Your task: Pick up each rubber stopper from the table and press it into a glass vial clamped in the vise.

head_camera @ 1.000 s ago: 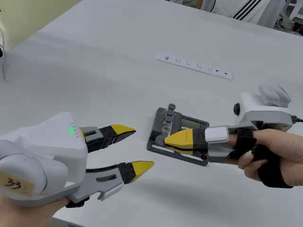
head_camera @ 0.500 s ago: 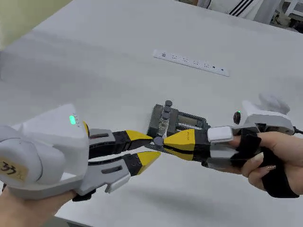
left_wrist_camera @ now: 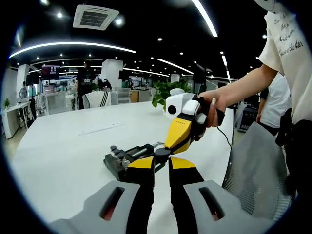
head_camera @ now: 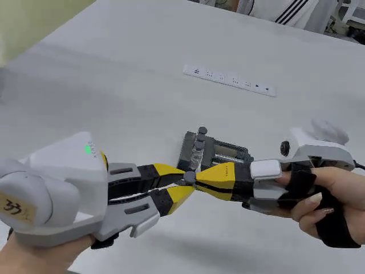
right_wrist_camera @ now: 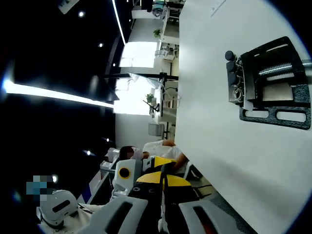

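Fingers [head_camera: 169,169] of the left gripper [left_wrist_camera: 162,165] stand slightly spread, tips just beside the rubber stopper [head_camera: 189,177] that the right gripper [head_camera: 198,178] pinches in mid-air above the desk [head_camera: 114,85]. It looks like a hand-over or regrip: the left must close squarely before the right lets go. Just behind sits the vise [head_camera: 228,155] with its row of vials [head_camera: 198,145], some already capped. A second ago the left gripper hung well apart, fingers wider.

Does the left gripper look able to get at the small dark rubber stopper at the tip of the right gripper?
Probably yes. The small dark rubber stopper sits exposed at the right gripper's tip, and the left gripper's jaws stand either side of it, nothing between. Whether they touch it is unclear.
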A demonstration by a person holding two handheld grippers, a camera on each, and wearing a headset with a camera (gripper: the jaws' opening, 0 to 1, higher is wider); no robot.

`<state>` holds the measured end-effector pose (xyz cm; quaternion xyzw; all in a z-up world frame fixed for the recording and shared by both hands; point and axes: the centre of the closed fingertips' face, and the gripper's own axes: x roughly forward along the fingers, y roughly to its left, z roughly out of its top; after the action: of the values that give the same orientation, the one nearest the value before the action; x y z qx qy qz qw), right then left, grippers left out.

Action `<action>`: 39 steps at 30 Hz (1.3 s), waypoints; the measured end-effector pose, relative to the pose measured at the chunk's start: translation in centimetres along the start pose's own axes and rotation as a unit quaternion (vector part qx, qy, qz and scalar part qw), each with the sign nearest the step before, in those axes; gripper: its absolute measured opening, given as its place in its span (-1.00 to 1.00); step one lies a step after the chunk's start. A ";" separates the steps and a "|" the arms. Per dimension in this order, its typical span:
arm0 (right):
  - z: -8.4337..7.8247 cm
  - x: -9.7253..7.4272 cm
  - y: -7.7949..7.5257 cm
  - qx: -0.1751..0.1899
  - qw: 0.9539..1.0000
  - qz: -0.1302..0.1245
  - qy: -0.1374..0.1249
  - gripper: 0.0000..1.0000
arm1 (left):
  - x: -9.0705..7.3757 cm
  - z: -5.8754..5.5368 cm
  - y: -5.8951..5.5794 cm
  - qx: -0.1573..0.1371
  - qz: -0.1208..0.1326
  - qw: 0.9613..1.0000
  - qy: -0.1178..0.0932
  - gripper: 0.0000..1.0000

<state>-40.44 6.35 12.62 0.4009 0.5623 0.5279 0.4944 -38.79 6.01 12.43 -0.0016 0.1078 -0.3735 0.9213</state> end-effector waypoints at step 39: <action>0.8 -0.8 -0.9 -0.263 0.961 -0.083 0.016 -0.53 | -0.2 -0.9 0.8 0.018 0.016 0.999 0.023 -0.93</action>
<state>-39.41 5.64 11.90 0.1999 0.4425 0.6209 0.6153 -38.51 6.79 11.57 0.0256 0.1223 -0.3604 0.9244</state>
